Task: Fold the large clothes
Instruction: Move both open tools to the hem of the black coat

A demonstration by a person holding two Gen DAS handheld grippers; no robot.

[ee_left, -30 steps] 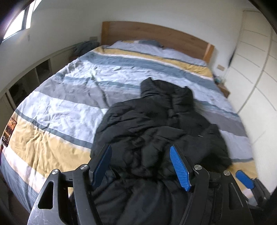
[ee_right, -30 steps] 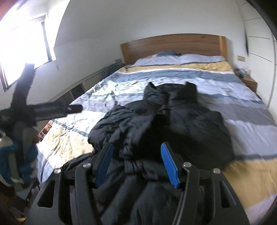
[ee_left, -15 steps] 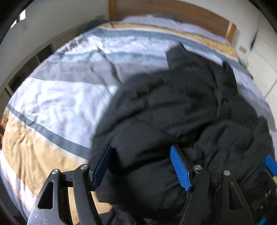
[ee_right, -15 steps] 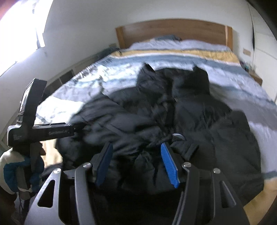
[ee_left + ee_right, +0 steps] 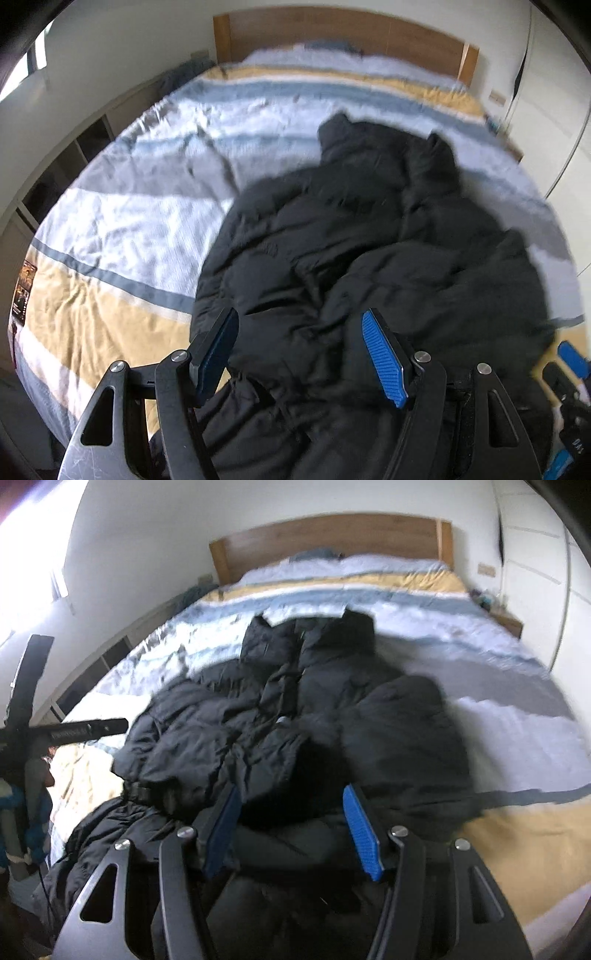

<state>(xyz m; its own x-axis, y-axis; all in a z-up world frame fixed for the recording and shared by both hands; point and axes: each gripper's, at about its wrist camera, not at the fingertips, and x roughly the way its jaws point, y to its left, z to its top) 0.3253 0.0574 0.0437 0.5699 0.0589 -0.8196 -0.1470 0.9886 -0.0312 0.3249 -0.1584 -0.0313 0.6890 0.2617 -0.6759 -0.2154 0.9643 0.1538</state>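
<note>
1. A black puffy jacket (image 5: 369, 236) lies rumpled on the striped bed cover (image 5: 140, 206), its collar toward the far headboard (image 5: 332, 33) and its hem at the near edge of the bed, where part of it spills over toward the floor on the left in the right wrist view.
2. The left gripper (image 5: 306, 354) hovers over the near hem with its fingers spread wide and nothing pinched between them. The right gripper (image 5: 291, 830) is likewise spread, with jacket fabric bunched below the gap but not clamped as far as I can tell.
3. The jacket will likely handle as soft, bulky and light for its size, with a slick shell. It should spring back after folding and slide under a shallow pinch.
4. A good hold would be a stitched edge: the hem corners, the cuff of a sleeve or the shoulder seam, taking a deep bite of fabric, not a surface pucker.
5. There is plenty of open cover to the left and beyond the collar for spreading it flat. To the right the room is narrower, with cupboard doors (image 5: 554, 110) close by.
6. The near edge is the risk: the overhanging part could drag the rest off.
</note>
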